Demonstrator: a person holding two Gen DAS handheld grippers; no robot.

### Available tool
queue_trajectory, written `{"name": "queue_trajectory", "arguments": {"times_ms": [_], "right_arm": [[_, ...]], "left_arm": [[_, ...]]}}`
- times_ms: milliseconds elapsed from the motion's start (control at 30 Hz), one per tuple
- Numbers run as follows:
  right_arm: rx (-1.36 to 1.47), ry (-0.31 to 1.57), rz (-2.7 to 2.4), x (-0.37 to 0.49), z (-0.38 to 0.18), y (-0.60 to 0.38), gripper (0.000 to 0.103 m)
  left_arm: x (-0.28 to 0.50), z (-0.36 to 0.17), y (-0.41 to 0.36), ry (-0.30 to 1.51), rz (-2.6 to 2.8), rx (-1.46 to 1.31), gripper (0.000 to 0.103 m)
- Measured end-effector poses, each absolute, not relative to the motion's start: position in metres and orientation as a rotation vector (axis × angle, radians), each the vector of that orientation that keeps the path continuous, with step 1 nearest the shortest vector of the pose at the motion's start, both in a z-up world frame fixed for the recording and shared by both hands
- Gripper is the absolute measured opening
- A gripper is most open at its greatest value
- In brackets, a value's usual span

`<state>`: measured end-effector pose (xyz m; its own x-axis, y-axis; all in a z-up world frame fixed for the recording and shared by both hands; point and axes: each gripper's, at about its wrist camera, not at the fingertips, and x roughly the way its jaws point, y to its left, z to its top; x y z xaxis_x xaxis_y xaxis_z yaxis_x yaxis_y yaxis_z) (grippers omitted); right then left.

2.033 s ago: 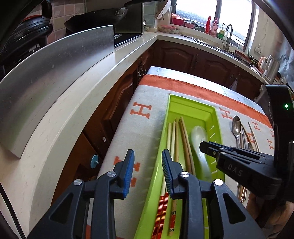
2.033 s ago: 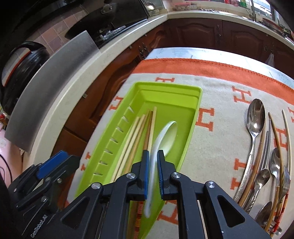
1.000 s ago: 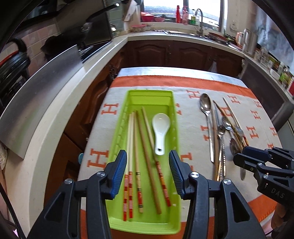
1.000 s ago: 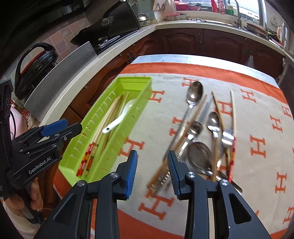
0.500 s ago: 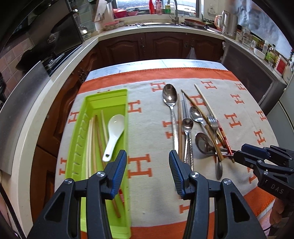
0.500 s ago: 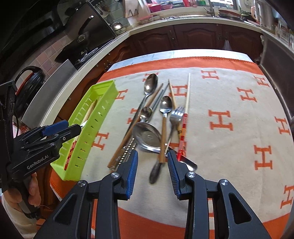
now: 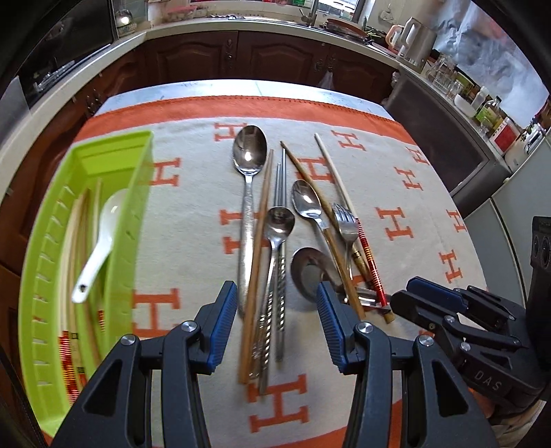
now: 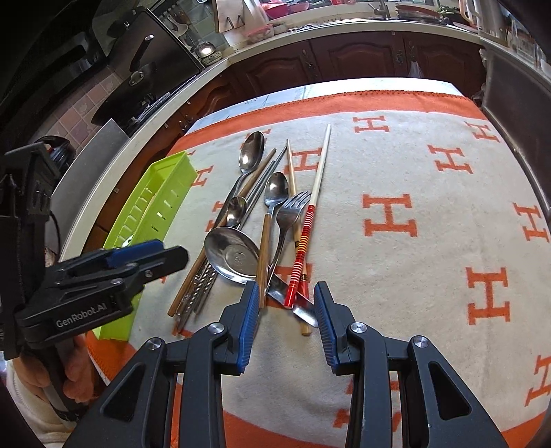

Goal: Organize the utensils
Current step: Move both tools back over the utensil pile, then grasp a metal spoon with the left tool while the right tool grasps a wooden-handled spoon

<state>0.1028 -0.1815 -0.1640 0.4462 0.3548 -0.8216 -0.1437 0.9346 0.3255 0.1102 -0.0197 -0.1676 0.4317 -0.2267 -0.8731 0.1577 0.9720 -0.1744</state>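
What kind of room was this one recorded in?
Most likely a home kitchen: dark wooden cabinets run under a pale countertop, a faucet stands by the window, and a kettle sits on the counter.

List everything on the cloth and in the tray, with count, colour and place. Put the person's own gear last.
Tray: one, lime green, left edge of the cloth.
Ceramic spoon: one, white, in the tray.
Tray chopsticks: several, pale wood with red-banded ends, in the tray.
Metal spoons: four, silver, piled mid-cloth.
Fork: one, silver, in the pile.
Loose chopsticks: several, wood, metal and red-striped, in the pile.
Cloth: one, cream with orange border and letters, over the table.
Left hand-held gripper: black, blue pads, open over the pile.
Right hand-held gripper: same, open over the handle ends.
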Motion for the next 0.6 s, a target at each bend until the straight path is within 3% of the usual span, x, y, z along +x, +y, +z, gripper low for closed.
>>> {"name": "queue_trajectory", "arguments": {"times_ms": [200, 267, 300, 367, 600], "right_arm": [[0.232, 1.074, 0.328, 0.109, -0.17, -0.184, 0.034], [0.233, 1.074, 0.335, 0.111, -0.171, -0.184, 0.034], [0.233, 1.072, 0.343, 0.113, -0.171, -0.183, 0.034], [0.232, 1.064, 0.361, 0.115, -0.17, -0.182, 0.029], [0.25, 1.063, 0.425, 0.135, -0.17, -0.171, 0.019]], "left_arm": [[0.118, -0.183, -0.033, 1.069, -0.268, -0.107, 0.046], [0.121, -0.188, -0.035, 1.053, -0.282, -0.127, 0.041], [0.121, -0.189, -0.036, 1.045, -0.291, -0.136, 0.033], [0.123, -0.193, -0.039, 1.031, -0.318, -0.157, 0.026], [0.133, -0.21, -0.036, 1.033, -0.352, -0.259, 0.024]]}}
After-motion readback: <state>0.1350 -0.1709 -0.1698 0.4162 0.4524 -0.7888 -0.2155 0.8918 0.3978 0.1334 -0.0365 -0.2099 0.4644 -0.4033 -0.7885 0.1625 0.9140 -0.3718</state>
